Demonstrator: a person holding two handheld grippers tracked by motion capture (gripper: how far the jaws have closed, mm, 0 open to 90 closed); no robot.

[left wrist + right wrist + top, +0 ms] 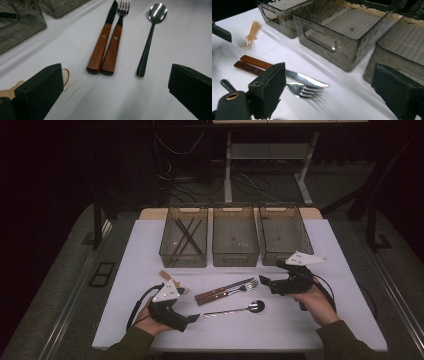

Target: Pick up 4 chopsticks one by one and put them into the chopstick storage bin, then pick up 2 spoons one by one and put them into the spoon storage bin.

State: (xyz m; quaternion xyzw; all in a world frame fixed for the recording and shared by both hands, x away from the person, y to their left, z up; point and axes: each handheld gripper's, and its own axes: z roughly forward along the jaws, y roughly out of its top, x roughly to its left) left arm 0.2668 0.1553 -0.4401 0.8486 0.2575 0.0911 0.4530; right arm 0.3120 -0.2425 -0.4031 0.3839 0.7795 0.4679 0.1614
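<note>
Wooden-handled knife (pixel 222 290) and fork (pixel 235 290) laid side by side, spoon (pixel 235 309) near: easily reached. Left gripper (pixel 192 318), right gripper (pixel 263 281) jaws spread, nothing held.

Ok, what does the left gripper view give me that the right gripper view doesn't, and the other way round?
Left gripper view: the spoon at full length, bowl to handle end, lying beside the fork, plus the butt ends of both wooden handles.
Right gripper view: the knife tip and the fork tines in full, and the middle bin with its handle slot and ribbed floor.
Both: knife and fork side by side on the white table, with smoky bins beyond.
</note>
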